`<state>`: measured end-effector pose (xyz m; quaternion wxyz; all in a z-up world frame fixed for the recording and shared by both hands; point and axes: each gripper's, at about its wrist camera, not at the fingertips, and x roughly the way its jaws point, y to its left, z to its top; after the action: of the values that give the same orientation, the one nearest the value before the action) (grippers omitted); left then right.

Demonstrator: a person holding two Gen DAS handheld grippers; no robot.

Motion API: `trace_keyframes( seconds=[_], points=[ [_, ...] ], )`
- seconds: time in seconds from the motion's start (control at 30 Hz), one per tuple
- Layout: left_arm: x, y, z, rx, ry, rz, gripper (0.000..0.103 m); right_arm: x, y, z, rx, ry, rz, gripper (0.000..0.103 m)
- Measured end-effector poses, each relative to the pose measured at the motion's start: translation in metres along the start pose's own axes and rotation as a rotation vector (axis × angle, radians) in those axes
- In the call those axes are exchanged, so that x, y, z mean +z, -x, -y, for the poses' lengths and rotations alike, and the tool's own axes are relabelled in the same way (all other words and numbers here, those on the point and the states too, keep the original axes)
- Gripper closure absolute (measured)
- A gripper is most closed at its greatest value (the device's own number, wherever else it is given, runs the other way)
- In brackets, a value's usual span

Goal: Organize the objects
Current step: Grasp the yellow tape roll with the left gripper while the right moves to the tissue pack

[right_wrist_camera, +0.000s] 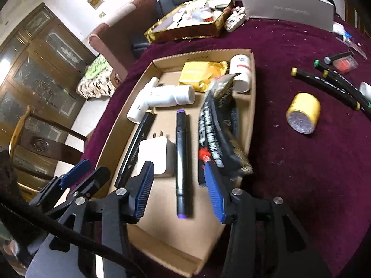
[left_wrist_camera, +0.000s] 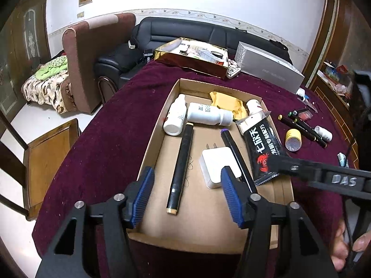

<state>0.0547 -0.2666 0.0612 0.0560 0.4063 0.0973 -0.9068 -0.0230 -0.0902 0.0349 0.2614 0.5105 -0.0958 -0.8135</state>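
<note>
A shallow cardboard tray [left_wrist_camera: 153, 143] [right_wrist_camera: 111, 143] on a maroon cloth holds two white bottles [left_wrist_camera: 208, 114], two black markers [left_wrist_camera: 182, 162] [right_wrist_camera: 182, 153], a white charger plug [left_wrist_camera: 219, 164] [right_wrist_camera: 154, 155], a yellow packet [left_wrist_camera: 226, 99] and a third white bottle [right_wrist_camera: 241, 69]. A black snack packet [left_wrist_camera: 262, 148] [right_wrist_camera: 218, 134] leans on the tray's right wall, blurred in the right wrist view. My left gripper [left_wrist_camera: 187, 199] is open and empty over the tray's near end. My right gripper [right_wrist_camera: 179, 192] is open, its right finger [right_wrist_camera: 214, 192] beside the packet's lower end.
On the cloth right of the tray lie a yellow tape roll [left_wrist_camera: 293, 139] [right_wrist_camera: 302, 113], several black markers [left_wrist_camera: 301, 125] [right_wrist_camera: 324, 85] and a small white bottle [left_wrist_camera: 323, 133]. A gold box [left_wrist_camera: 192, 61] and a grey box [left_wrist_camera: 269, 69] stand at the back. A wooden chair [left_wrist_camera: 46, 157] stands left.
</note>
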Motion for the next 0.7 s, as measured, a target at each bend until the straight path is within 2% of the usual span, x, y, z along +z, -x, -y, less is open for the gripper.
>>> trace_keyframes(
  seconds=[0.2,0.37,0.53,0.7],
  points=[
    [-0.01,0.008,-0.013,-0.016,0.08,0.002,0.048,-0.011,0.031,0.03,-0.005,-0.04,0.051,0.054],
    [-0.016,0.017,-0.019,-0.028,0.115,0.014,0.048,-0.023,0.062,0.074,-0.025,-0.113,0.103,0.054],
    [-0.016,0.027,-0.005,-0.059,0.087,0.031,0.048,-0.04,0.104,0.129,-0.062,-0.211,0.169,0.053],
    [-0.014,0.037,0.04,-0.096,-0.012,0.057,0.048,-0.057,0.138,0.187,-0.124,-0.32,0.231,0.053]
  ],
)
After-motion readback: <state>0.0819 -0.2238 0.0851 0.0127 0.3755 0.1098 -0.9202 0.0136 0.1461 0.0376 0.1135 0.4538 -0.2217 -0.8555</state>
